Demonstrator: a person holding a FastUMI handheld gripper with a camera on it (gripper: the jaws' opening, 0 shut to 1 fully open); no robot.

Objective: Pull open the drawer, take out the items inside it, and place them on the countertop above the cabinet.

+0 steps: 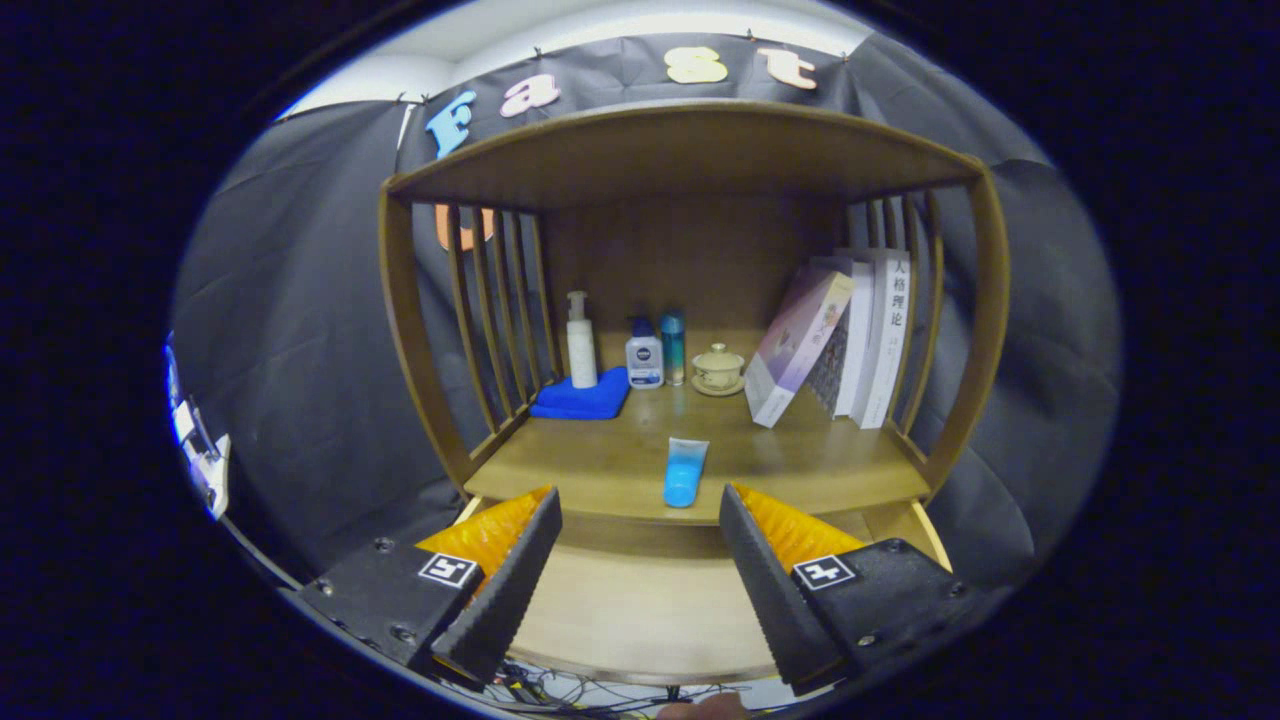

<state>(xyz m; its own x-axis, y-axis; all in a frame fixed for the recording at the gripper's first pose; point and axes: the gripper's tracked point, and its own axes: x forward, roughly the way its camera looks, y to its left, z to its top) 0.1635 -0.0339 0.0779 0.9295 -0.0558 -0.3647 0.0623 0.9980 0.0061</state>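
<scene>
Two black claw fingers (520,570) stand wide apart, so the claw (640,500) is open and holds nothing. Just beyond them a blue tube (685,472) lies flat on the wooden surface (800,460), near its front edge. Farther back sit a blue cloth (583,400), a white pump bottle (580,342), two small bottles (657,350), and a little lidded cup (718,368). Books (850,340) lean beside the cup.
</scene>
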